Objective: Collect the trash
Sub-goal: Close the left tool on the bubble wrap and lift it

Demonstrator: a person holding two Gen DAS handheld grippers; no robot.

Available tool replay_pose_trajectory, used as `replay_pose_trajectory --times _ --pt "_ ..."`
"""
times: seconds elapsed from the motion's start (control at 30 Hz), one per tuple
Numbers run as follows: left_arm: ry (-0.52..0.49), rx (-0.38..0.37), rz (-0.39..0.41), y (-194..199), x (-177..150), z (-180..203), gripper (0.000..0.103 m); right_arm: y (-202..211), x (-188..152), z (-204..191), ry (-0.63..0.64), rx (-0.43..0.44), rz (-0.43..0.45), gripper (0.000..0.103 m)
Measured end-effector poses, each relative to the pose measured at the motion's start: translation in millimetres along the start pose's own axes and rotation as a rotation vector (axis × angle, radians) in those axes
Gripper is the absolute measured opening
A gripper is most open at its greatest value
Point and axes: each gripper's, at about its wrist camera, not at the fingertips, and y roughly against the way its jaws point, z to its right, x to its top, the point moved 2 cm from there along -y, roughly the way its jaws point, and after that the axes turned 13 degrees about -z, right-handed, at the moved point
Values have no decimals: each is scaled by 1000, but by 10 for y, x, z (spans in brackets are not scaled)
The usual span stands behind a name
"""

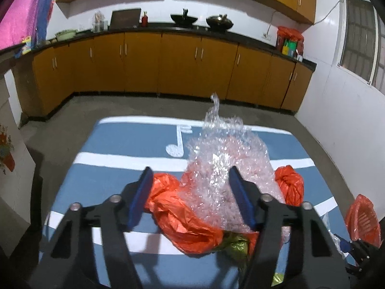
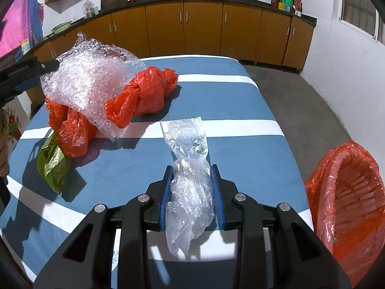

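on the blue-and-white striped bench (image 2: 240,110), right gripper (image 2: 192,168) has its fingers clamped narrow on a crumpled clear plastic bag (image 2: 190,187), prob so it can swing over to the red-lined basket (image 2: 346,200) just beside the bench's right edge. left gripper (image 1: 190,175) fingers sit half-wide around the bubble wrap (image 1: 223,159); can't tell if they pinch it. orange bags (image 2: 144,96) + green wrapper (image 2: 53,166) lie under and beside it, uncollected.
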Motion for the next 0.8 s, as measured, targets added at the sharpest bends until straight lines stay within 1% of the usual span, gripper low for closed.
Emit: replay_pose_trajectory --times 0.03,0.1,0.17,0.2,0.23,0.4,0.8 --pt "3 -13 -11 -24 -7 -13 49 4 -1 0 2 -2 2 32" --pt "8 -38 -26 -60 5 -15 29 18 -7 -6 7 -9 8 32" --pt "7 -61 -23 -37 -9 9 16 29 -17 -7 11 -16 13 32" --pt "2 -65 -20 -15 -18 18 10 35 -25 -12 12 -18 14 32" --pt "-4 -68 -14 10 -25 28 6 43 -33 -14 12 -20 15 31" --pt "-33 -78 35 270 -71 73 5 116 -68 -15 15 -24 25 30" --pt "-42 -110 139 1058 -158 193 4 481 -92 2 8 -16 89 28"
